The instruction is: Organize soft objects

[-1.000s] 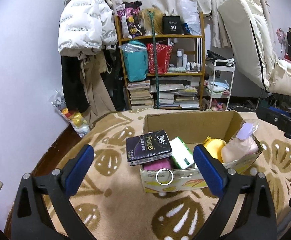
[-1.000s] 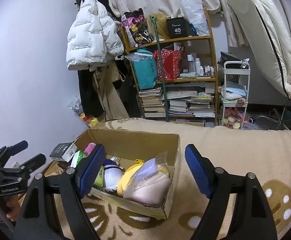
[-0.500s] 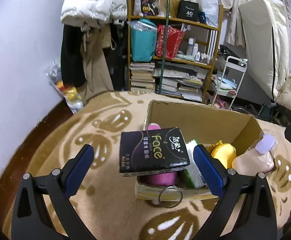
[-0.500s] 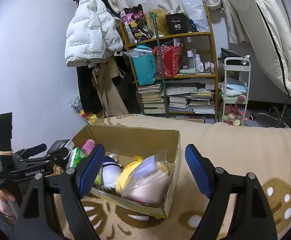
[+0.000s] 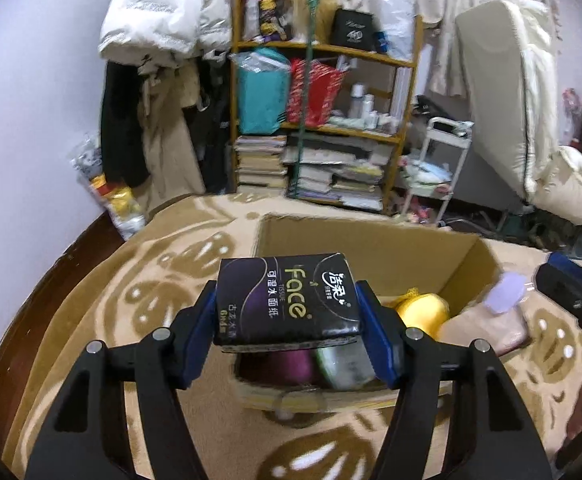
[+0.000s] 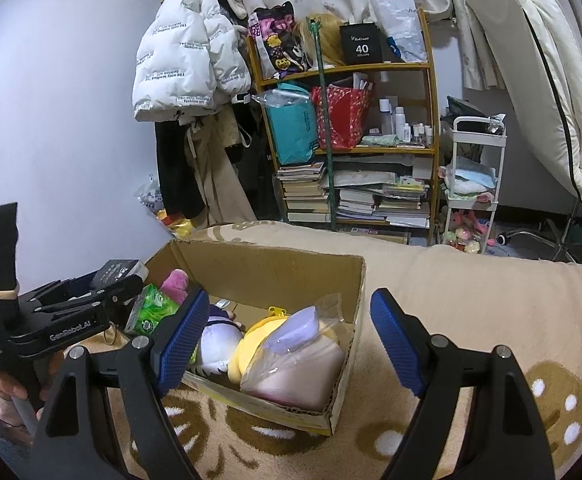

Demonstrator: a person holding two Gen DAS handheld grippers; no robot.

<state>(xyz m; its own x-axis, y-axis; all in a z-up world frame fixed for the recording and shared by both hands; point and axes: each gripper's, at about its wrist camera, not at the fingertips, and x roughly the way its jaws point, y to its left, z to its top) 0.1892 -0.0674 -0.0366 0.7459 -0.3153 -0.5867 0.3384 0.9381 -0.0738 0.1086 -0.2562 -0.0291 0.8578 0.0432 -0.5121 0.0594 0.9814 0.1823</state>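
The left gripper [image 5: 289, 330] is clamped on the black tissue pack [image 5: 287, 304], one blue pad pressed to each short end, the pack held level just above the near end of the cardboard box [image 5: 467, 264]. Judging by the box, much of the sorting looks done: beyond and below the fingers lie a magenta plush [image 5: 291, 362], a green wipes pack [image 5: 343, 360], a yellow pouch [image 5: 423, 310] and a bagged pink item [image 6: 295, 364], with a white-and-purple plush [image 6: 215, 344] in the middle. The tissue pack is not yet settled, so it seems the piece in hand. The right gripper [image 6: 287, 344] hangs with its fingers spread wide and nothing between them, over the box's other end. Little bare floor shows inside the box, so crowding is the likely obstacle. The patterned blanket [image 6: 471, 304] lies beneath; a cluttered bookshelf [image 6: 371, 152] stands well beyond.
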